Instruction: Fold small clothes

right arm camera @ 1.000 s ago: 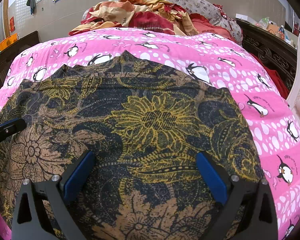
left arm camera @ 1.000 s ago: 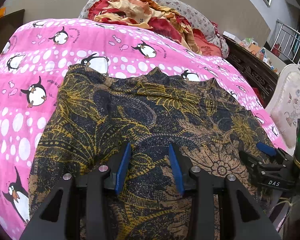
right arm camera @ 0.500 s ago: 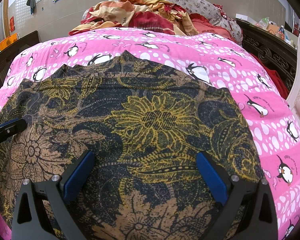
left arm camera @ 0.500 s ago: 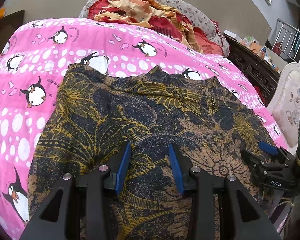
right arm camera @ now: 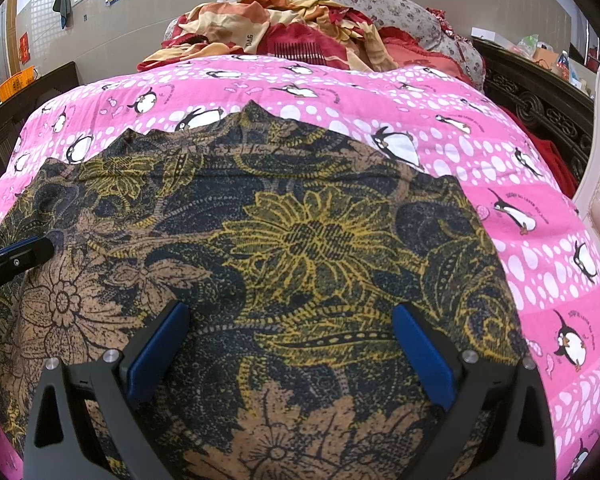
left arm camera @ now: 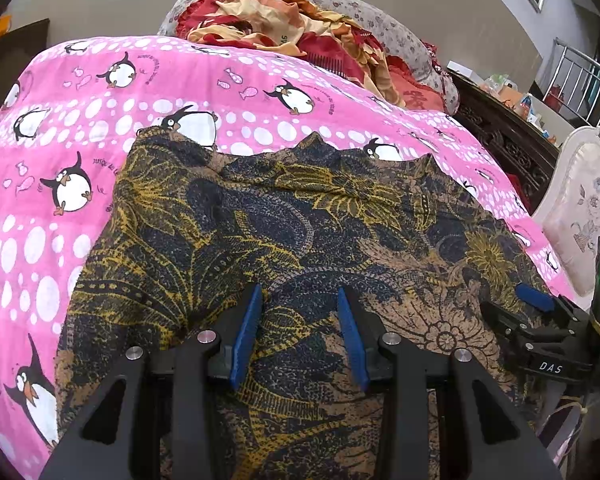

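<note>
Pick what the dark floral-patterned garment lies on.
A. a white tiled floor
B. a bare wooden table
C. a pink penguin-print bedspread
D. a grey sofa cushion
C: the dark floral-patterned garment lies spread over the pink penguin-print bedspread, which shows around its far and side edges.

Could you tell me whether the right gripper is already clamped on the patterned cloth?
No, the right gripper stands with its jaws wide apart above the patterned cloth, gripping nothing.

Batik-print garment: dark navy ground with yellow and tan floral pattern. Spread flat, unfolded, on the pink penguin bedspread. Far edge jagged with small peaks; surface lightly wrinkled near that edge.
</note>
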Tool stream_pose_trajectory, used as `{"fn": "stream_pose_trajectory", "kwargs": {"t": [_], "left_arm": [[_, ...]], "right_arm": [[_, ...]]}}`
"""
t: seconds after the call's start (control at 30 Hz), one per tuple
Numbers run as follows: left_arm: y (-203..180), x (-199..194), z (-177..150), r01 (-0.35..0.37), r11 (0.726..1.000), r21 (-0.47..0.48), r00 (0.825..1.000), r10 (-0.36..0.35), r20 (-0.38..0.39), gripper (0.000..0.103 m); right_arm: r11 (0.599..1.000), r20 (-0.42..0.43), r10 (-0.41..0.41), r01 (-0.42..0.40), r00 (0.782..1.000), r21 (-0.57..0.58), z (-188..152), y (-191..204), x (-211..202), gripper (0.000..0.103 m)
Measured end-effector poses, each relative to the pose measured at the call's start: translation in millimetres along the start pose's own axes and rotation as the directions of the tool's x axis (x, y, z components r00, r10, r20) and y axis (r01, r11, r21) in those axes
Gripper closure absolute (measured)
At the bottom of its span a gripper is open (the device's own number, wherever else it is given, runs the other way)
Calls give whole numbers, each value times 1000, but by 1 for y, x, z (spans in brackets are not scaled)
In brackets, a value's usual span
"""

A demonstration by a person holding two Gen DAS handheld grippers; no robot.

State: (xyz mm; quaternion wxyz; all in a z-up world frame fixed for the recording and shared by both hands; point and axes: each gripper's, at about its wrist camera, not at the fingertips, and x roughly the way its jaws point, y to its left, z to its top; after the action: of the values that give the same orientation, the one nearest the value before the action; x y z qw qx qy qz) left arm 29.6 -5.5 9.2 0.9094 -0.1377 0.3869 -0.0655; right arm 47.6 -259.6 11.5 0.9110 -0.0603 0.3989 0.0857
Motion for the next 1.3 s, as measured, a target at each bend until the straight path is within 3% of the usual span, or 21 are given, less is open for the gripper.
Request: {"fn": "stream_pose_trajectory", "kwargs": {"t": [0.73, 0.97, 1.2, 1.3], "left_arm": [[0, 0, 0, 23, 1000, -6, 1000, -23, 3, 81], [-12, 3, 1, 49, 997, 52, 999, -49, -18, 57], [-16, 5, 1, 40, 996, 76, 999, -38, -24, 53], [-23, 6, -1, 1, 994, 107, 1000, 2, -27, 53]], "right_arm": [[1000, 1, 4, -4, 1000, 1, 0, 0, 1, 0], [1000, 1, 0, 0, 1000, 0, 1, 0, 0, 0], [1000, -21, -6, 6, 1000, -2, 1, 1, 0, 0], [999, -52, 2, -4, 999, -36, 0, 1, -3, 0]]}}
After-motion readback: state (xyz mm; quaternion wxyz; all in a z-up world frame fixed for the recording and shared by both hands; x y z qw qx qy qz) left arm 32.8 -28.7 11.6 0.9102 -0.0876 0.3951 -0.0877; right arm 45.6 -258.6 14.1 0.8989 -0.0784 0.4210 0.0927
